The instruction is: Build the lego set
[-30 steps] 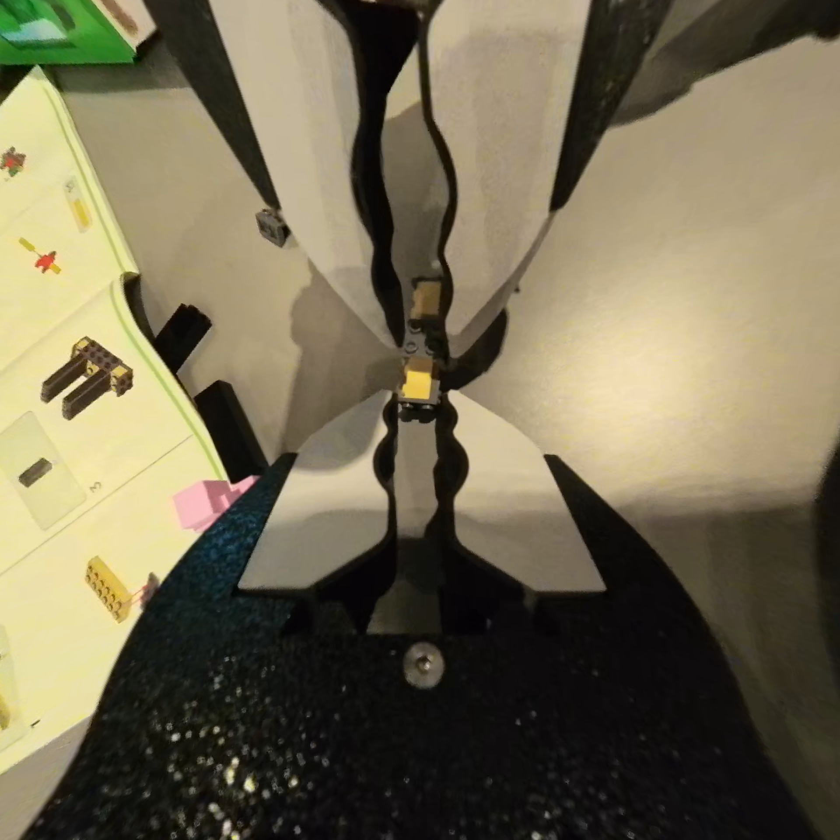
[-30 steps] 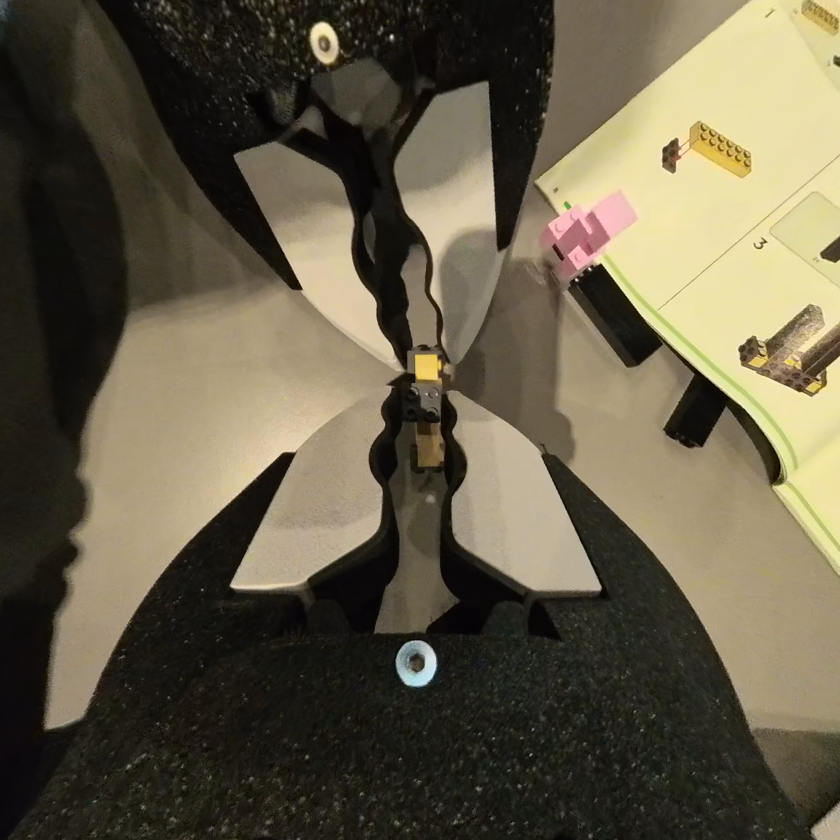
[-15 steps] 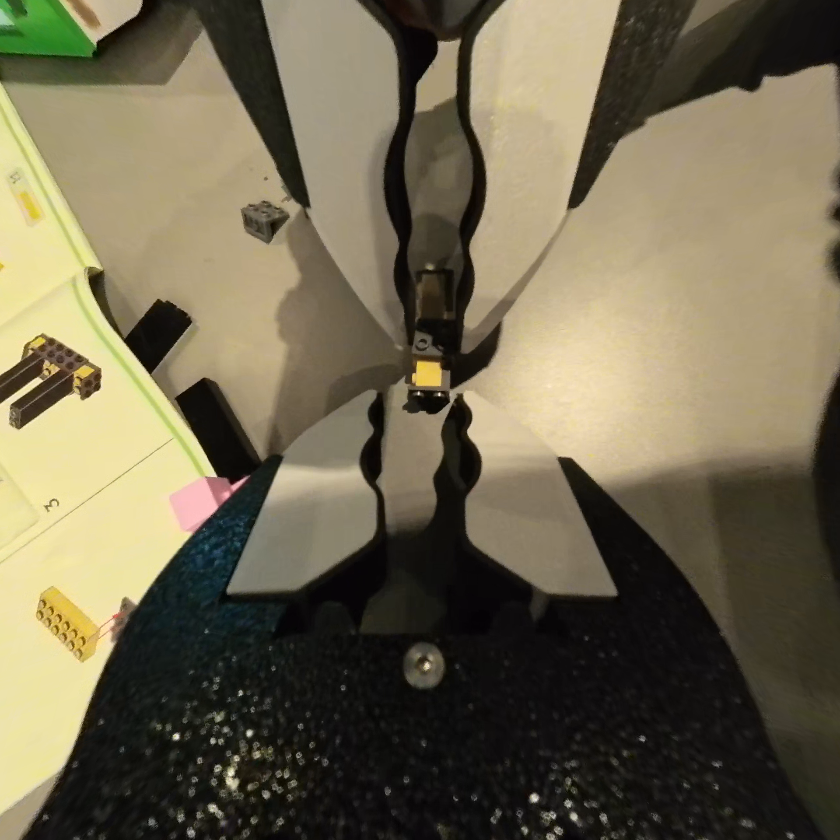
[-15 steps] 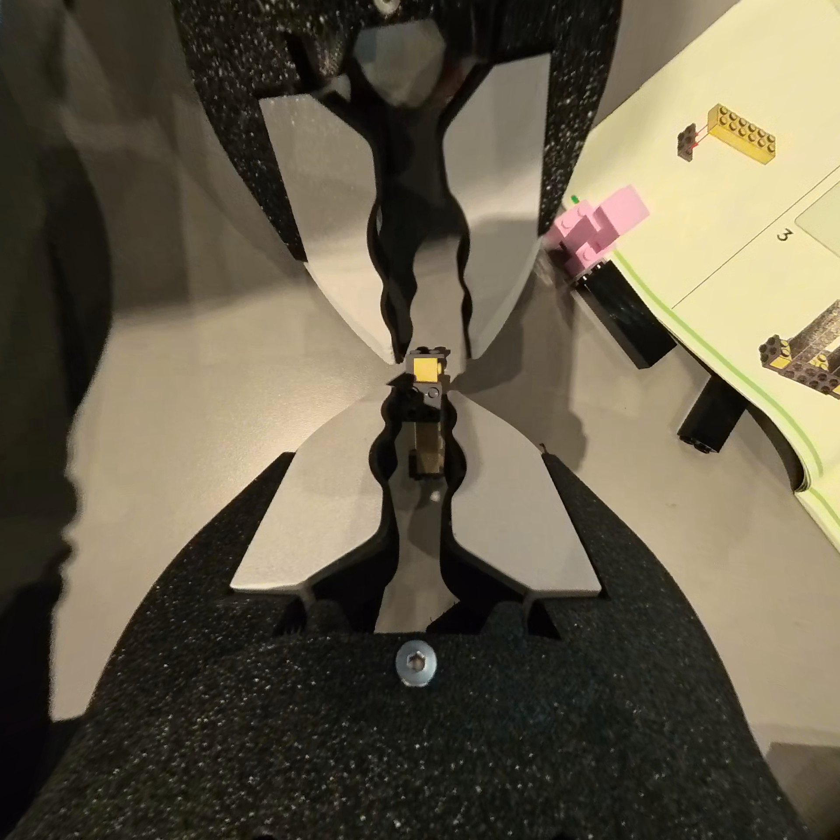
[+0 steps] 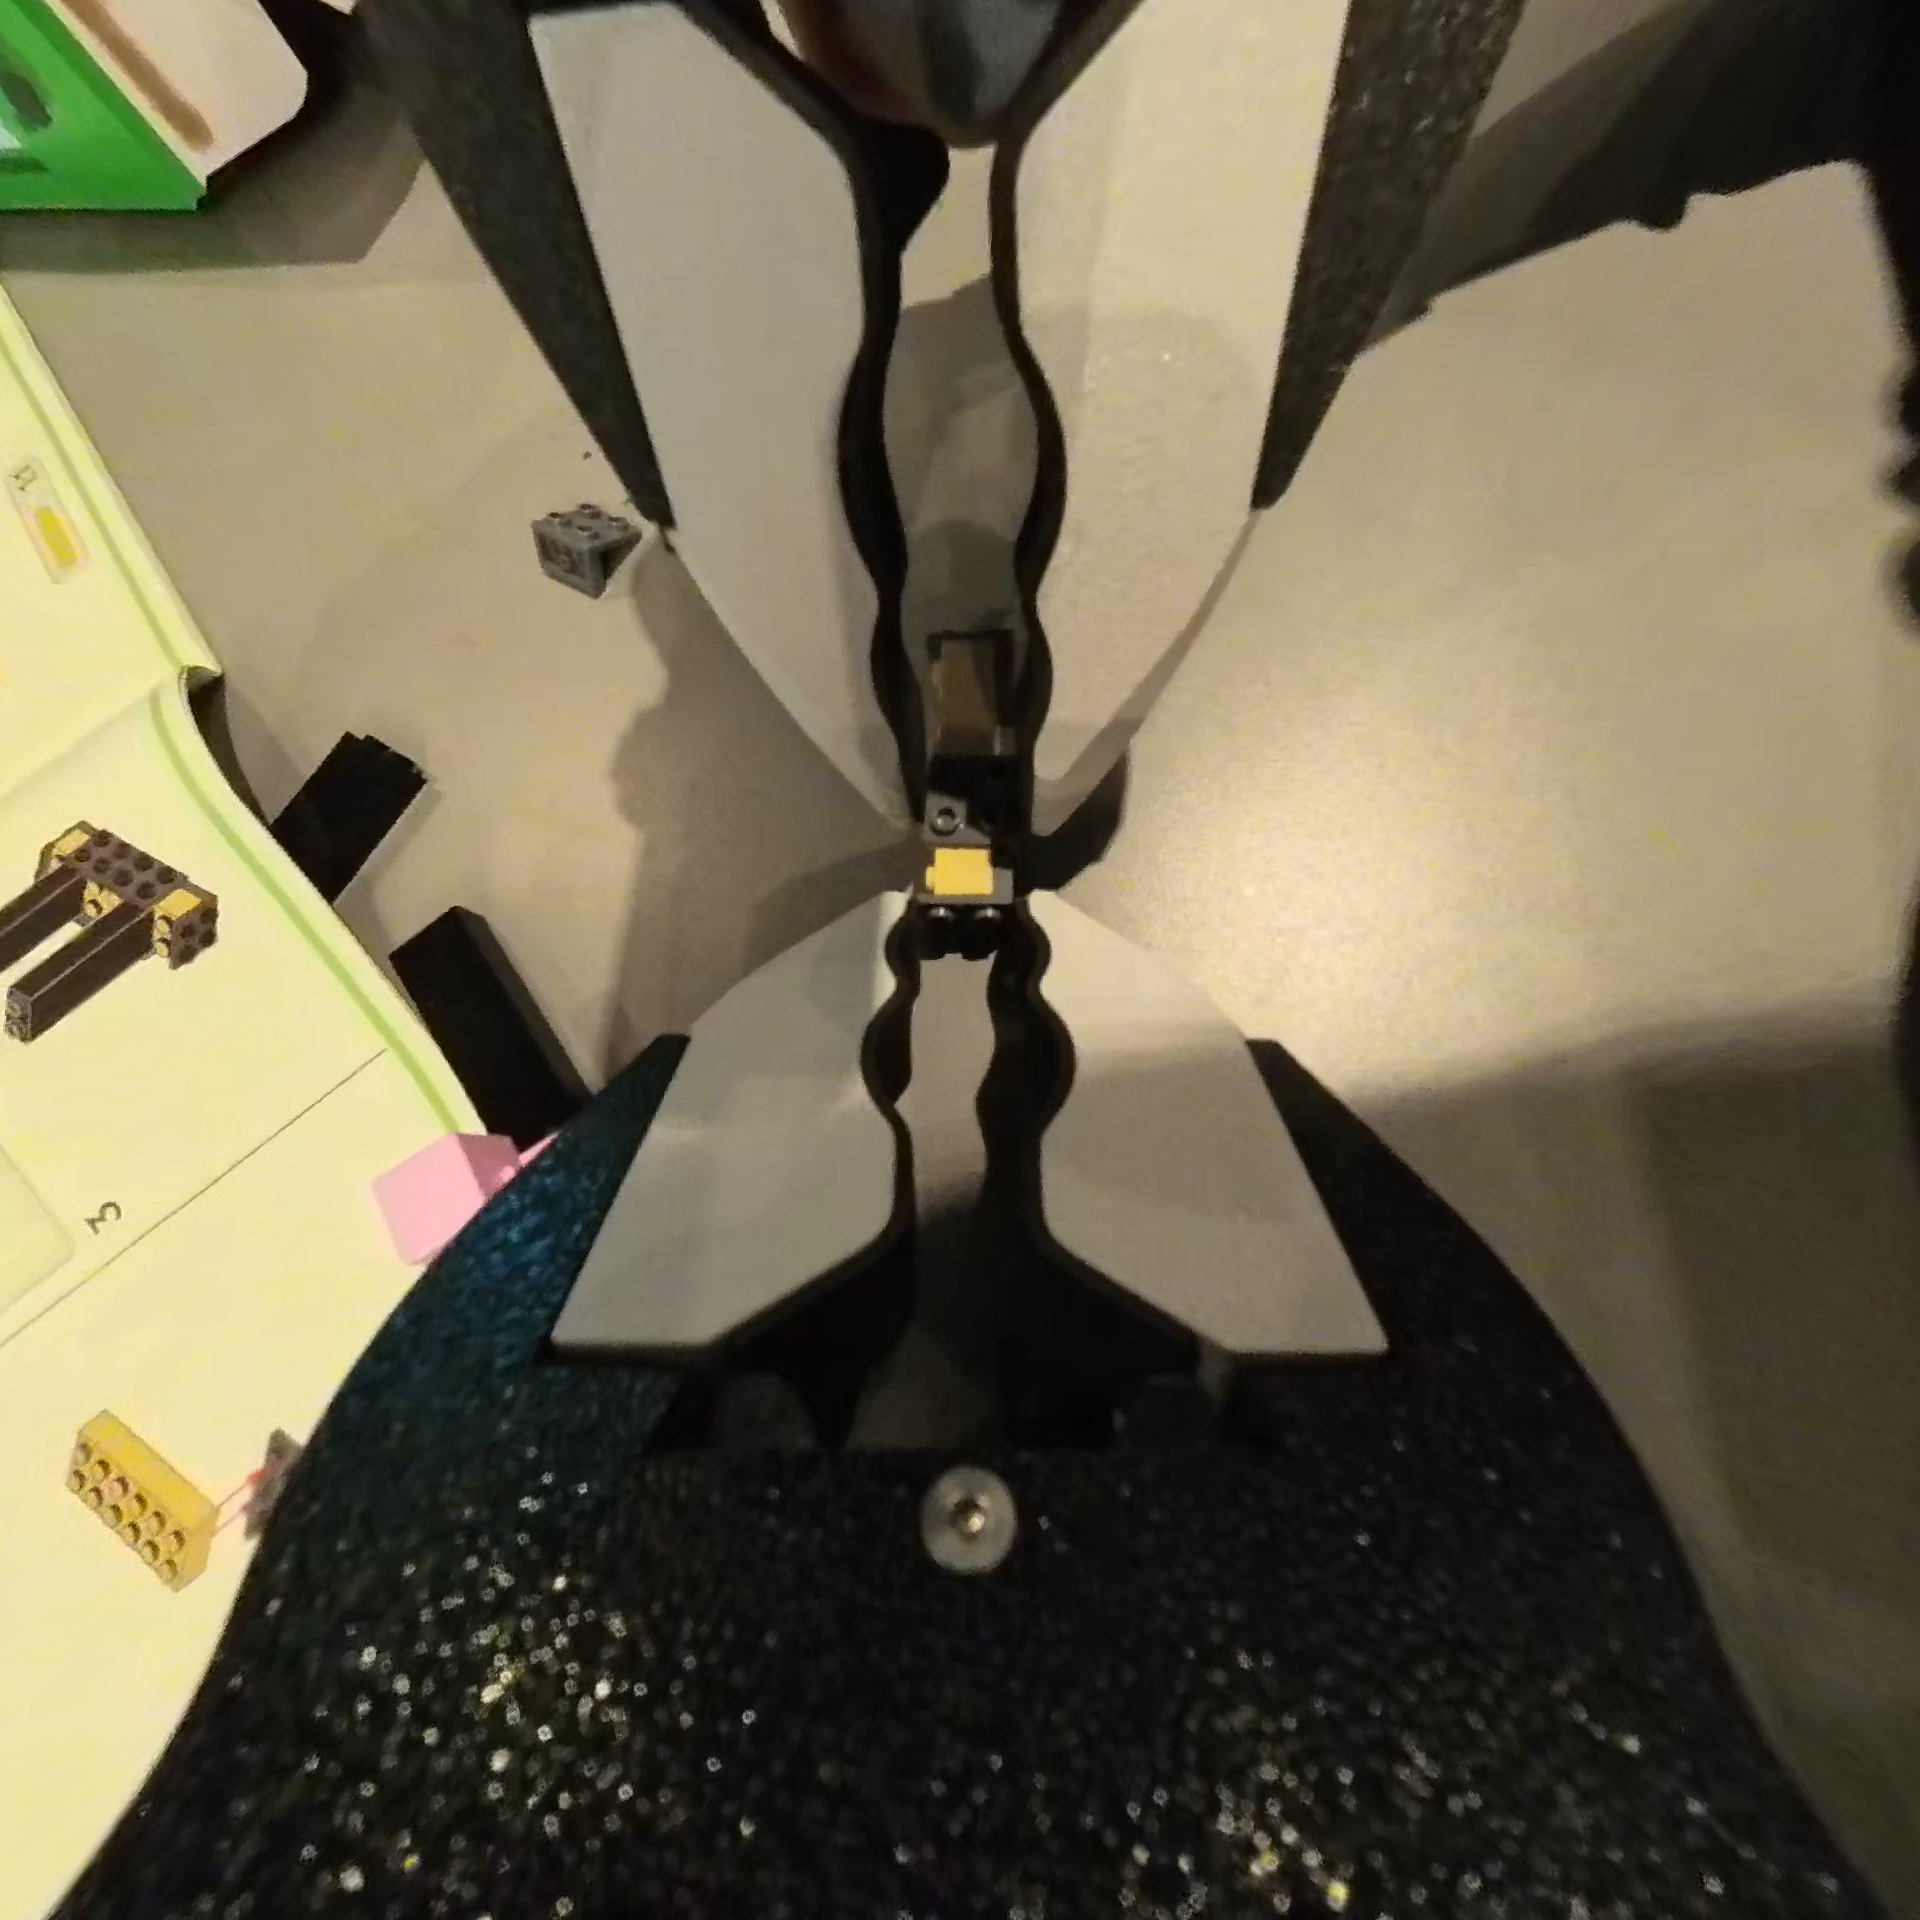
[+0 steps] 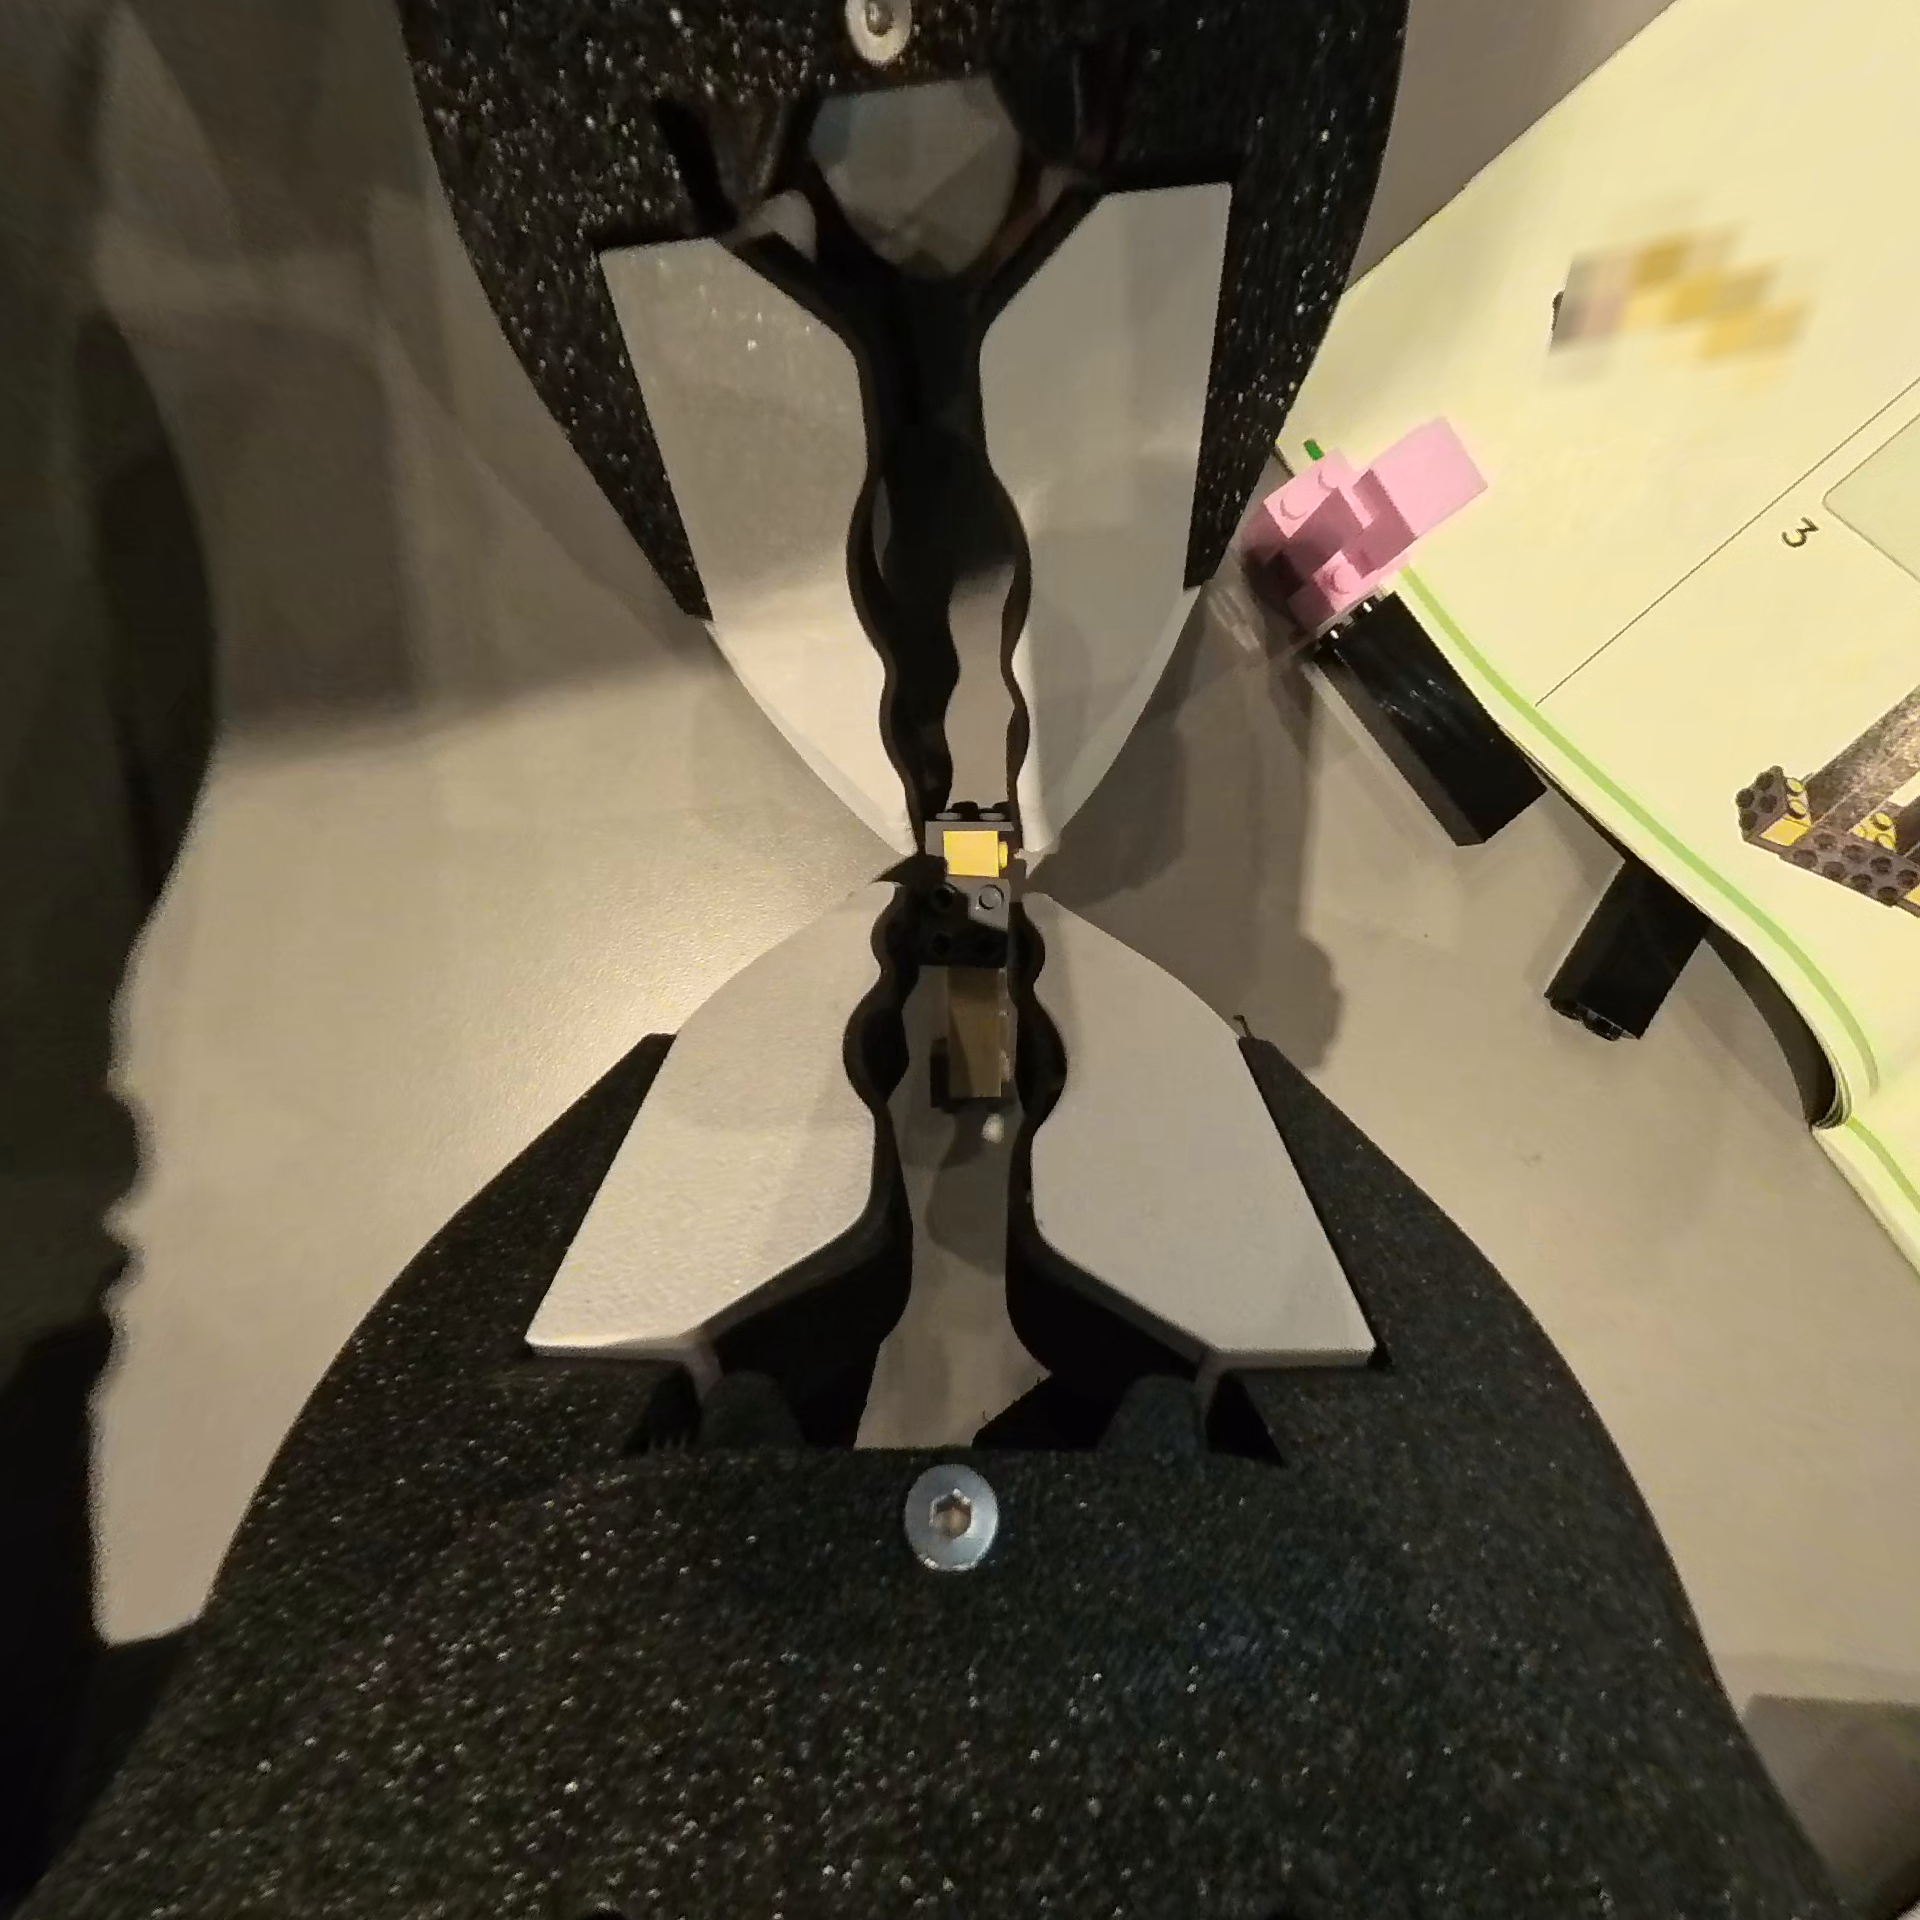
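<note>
Tip to tip, the left gripper (image 5: pixel 961 920) and right gripper (image 6: pixel 961 925) both pinch one small brick stack (image 5: pixel 961 868) between their fingertips. A pink piece (image 6: pixel 1361 514) lies right of the right fingers, on the booklet (image 6: pixel 1662 436).

Two black bars (image 5: pixel 348 812), one pink piece (image 6: pixel 1361 520) (one booklet (image 5: pixel 125 1195)).

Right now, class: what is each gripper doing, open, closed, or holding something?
Left gripper: closed on the small brick assembly.
Right gripper: closed on the same small brick assembly, from the opposite end.
</note>
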The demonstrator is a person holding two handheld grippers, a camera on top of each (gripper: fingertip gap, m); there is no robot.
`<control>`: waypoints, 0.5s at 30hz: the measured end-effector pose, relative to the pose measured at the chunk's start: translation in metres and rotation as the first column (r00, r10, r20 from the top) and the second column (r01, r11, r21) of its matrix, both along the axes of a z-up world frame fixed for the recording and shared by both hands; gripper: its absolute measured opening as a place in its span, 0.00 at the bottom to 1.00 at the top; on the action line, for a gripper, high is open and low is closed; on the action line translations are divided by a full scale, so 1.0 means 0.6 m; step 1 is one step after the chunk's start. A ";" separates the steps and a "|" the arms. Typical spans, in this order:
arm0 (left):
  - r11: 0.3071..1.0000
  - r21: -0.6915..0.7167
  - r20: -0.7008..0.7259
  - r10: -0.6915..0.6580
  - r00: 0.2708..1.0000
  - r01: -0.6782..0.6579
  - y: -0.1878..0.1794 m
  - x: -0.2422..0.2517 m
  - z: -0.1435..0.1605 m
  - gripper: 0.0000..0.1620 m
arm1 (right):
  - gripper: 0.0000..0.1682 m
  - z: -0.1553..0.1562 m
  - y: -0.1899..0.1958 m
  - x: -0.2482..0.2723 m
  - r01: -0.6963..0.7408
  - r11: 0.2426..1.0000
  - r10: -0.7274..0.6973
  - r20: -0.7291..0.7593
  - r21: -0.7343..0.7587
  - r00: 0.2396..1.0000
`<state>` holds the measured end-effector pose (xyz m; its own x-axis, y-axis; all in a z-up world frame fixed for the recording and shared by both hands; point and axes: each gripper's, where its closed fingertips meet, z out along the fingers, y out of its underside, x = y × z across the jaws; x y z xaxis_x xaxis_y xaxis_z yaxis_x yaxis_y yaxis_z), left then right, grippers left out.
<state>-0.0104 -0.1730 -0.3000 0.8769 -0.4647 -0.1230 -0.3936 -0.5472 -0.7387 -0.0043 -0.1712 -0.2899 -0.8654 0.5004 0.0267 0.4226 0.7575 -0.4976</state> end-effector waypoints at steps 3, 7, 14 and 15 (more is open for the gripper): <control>1.000 0.001 -0.015 -0.015 1.000 0.015 0.000 0.000 0.000 0.10 | 0.10 0.000 0.000 0.000 0.001 1.000 -0.001 0.004 -0.008 1.000; 1.000 -0.001 -0.011 -0.031 0.999 0.031 -0.001 0.000 0.000 0.10 | 0.10 0.000 0.000 0.000 0.006 1.000 -0.006 0.012 -0.028 1.000; 0.999 -0.006 -0.010 -0.032 0.999 0.032 0.000 -0.002 0.000 0.10 | 0.12 0.000 0.001 -0.003 0.013 0.999 -0.013 0.013 -0.046 1.000; 0.999 -0.006 -0.010 -0.032 0.999 0.032 0.000 -0.002 0.000 0.10 | 0.12 0.000 0.001 -0.004 0.016 0.999 -0.016 0.012 -0.044 1.000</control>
<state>-0.0115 -0.1730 -0.3000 0.8603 -0.4932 -0.1287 -0.4183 -0.5388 -0.7312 -0.0069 -0.1703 -0.2901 -0.8574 0.5146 -0.0056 0.4405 0.7282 -0.5250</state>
